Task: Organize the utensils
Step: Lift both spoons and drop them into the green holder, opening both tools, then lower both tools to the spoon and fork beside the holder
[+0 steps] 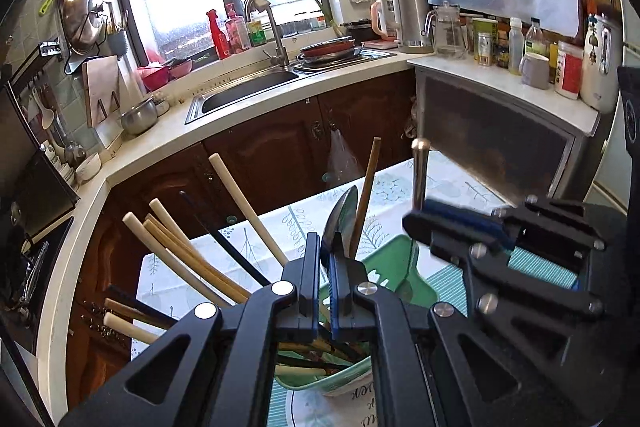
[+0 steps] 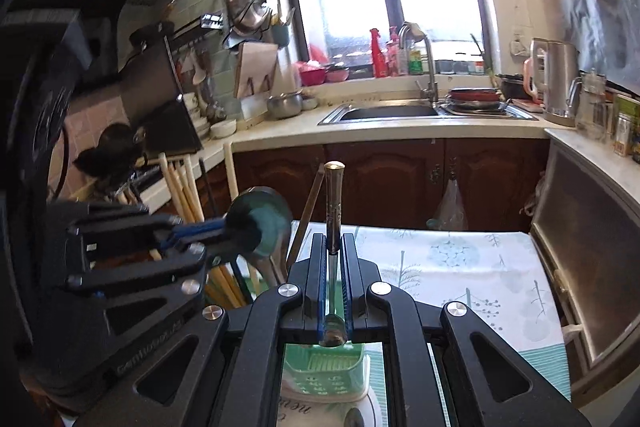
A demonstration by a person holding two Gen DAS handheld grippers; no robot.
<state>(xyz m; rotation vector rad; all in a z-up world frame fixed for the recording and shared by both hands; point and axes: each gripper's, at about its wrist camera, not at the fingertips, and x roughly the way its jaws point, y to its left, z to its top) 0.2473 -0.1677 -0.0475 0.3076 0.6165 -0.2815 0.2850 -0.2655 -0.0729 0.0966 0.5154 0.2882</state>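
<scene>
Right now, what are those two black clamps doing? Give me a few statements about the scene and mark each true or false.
1. The left gripper is shut on a dark spoon. True.
2. The right gripper is open and empty. False: it is shut on a metal utensil whose handle stands upright.
3. Chopsticks stick out of a green holder below the left gripper. True.
4. The tablecloth is plain red. False: it is pale with a leaf and tree print.
5. The sink sits under the window. True.
</scene>
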